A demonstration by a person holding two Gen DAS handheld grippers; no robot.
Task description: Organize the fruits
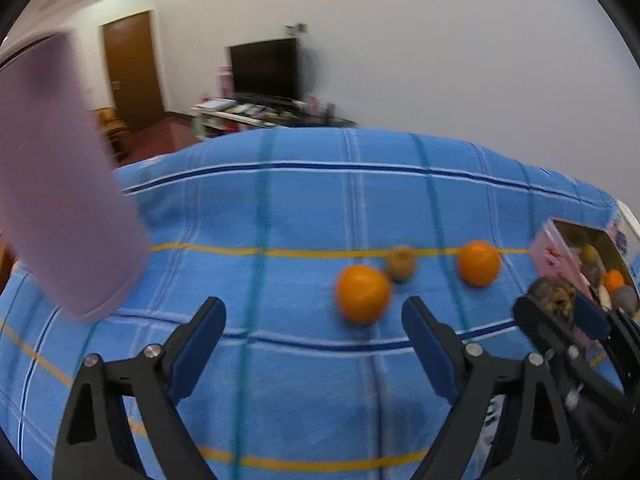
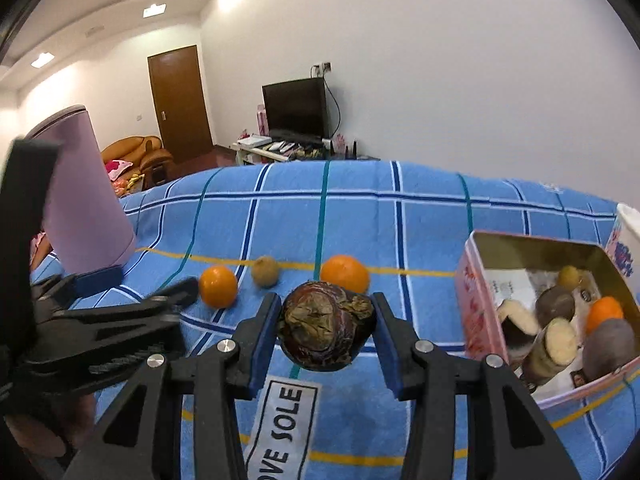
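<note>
- Two grippers are in play: the right gripper (image 2: 325, 330) has its blue-padded fingers (image 2: 262, 336) pressed on a dark brown, wrinkled round fruit (image 2: 324, 330), held clear of the blue plaid cloth (image 2: 400, 232).
- From that held fruit, the pink open-topped tin box (image 2: 478, 316) lies toward 3 o'clock in the right wrist view, near but not touching; it already holds several fruits.
- Judged next: carry the fruit rightward over the box's near wall and let go inside.
- Left gripper (image 1: 316, 340) has wide-apart fingers with nothing between them.
- Just ahead of it, at 12 to 1 o'clock, a nearer orange (image 1: 363, 294), a small greenish-brown fruit (image 1: 401, 263) and a farther orange (image 1: 479, 263) lie loose on the cloth.
- A lilac cylinder (image 1: 60, 184) stands at 10 o'clock.
</note>
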